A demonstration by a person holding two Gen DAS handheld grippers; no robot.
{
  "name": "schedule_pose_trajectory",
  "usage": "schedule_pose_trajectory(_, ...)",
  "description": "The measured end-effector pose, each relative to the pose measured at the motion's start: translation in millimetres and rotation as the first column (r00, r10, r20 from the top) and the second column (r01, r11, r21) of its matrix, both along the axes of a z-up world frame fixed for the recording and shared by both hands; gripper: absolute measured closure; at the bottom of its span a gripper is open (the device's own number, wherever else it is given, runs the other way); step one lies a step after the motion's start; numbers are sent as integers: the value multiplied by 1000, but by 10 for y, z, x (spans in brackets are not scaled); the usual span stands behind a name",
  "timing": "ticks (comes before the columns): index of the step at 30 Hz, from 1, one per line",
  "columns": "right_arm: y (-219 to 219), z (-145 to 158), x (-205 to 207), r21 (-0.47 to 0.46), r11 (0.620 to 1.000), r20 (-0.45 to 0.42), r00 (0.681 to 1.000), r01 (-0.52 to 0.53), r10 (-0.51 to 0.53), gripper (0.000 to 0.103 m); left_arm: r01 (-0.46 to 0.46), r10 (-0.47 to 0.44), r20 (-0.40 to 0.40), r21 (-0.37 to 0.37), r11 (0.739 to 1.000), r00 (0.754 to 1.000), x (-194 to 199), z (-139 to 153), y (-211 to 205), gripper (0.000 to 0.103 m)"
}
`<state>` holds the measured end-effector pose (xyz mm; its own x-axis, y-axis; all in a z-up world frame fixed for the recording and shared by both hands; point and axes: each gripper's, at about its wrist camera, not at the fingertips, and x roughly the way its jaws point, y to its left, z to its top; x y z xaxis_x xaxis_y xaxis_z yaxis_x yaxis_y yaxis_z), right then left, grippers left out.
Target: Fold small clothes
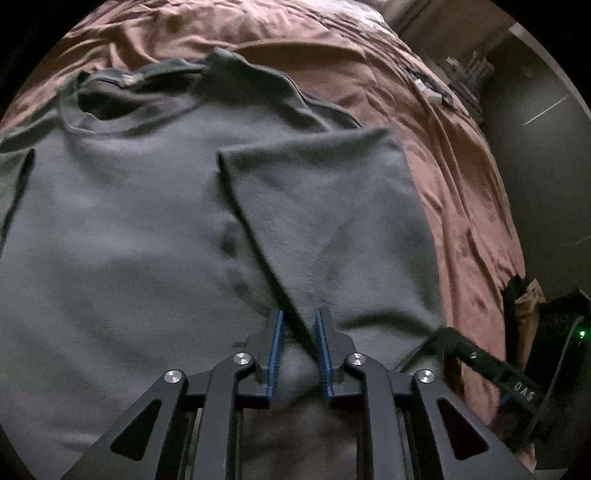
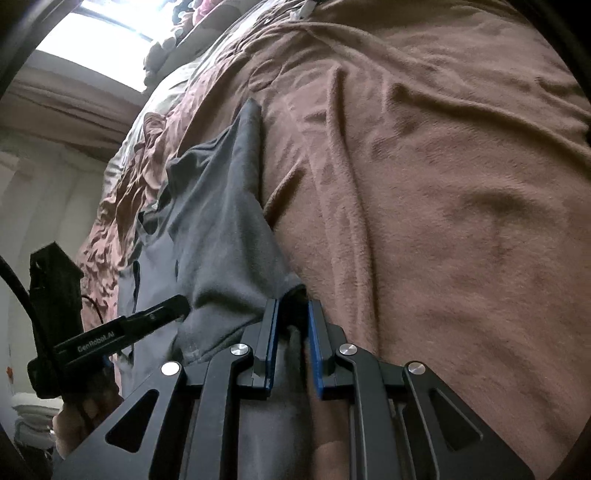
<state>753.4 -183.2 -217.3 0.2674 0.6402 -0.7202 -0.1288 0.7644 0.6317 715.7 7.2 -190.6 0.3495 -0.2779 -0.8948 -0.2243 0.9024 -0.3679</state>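
A grey T-shirt (image 1: pixel 122 221) lies spread flat on a bed covered by a rumpled brown blanket (image 1: pixel 454 177), its collar (image 1: pixel 99 110) at the far end and one side already folded over into a triangular flap (image 1: pixel 325 206). The left gripper (image 1: pixel 299 317) points down at the tip of that flap; its blue-padded fingers (image 1: pixel 275 350) stand slightly apart with the cloth's point and a bulge of fabric between them, but whether the pads press on it cannot be told. The right gripper (image 2: pixel 291 306) sits at the shirt's outer edge, its fingers nearly together and pinching a bunched dark fold of the T-shirt. In the right wrist view the left gripper reaches in from the left over the shirt, a cable (image 2: pixel 14 284) trailing behind it. Around the shirt the blanket lies in ridges and creases. Small white items (image 1: pixel 428 88) lie on the far part of the bed, too blurred to identify. A bright window (image 2: pixel 103 33) shows beyond the bed, and a dark box with a green light (image 1: pixel 581 334) stands beside it.
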Motion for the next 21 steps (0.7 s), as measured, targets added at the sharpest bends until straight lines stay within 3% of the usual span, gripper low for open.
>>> schedule_pose_trajectory(1,-54,46,-9,4,1000,13,1000,19,-19,90,-4,4,11,-3,1000,1000,-35,41,55,79)
schedule_pose_trajectory(6,-210,210,-69,37,998,64,997,49,-51,90,-19,17,58,28,999,998,-201,219,293,52)
schedule_pose_trajectory(8,-223,253,-115,44,998,77,996,40,-43,86,-23,20,69,36,999,997,-288,280,390,48)
schedule_pose_trajectory(10,-214,286,-198,32,999,92,995,21,-24,66,-27,23,74,44,999,997,-381,340,472,43)
schedule_pose_trajectory(12,-222,323,-289,-2,1000,121,992,22,-22,38,-31,27,87,41,999,996,-515,413,558,37)
schedule_pose_trajectory(17,-184,570,-579,-61,998,210,978,-7,20,18,-54,46,138,57,997,989,-903,622,755,23)
schedule_pose_trajectory(21,-147,726,-879,-110,994,271,962,-4,34,11,-89,79,186,44,995,979,-1272,781,939,19)
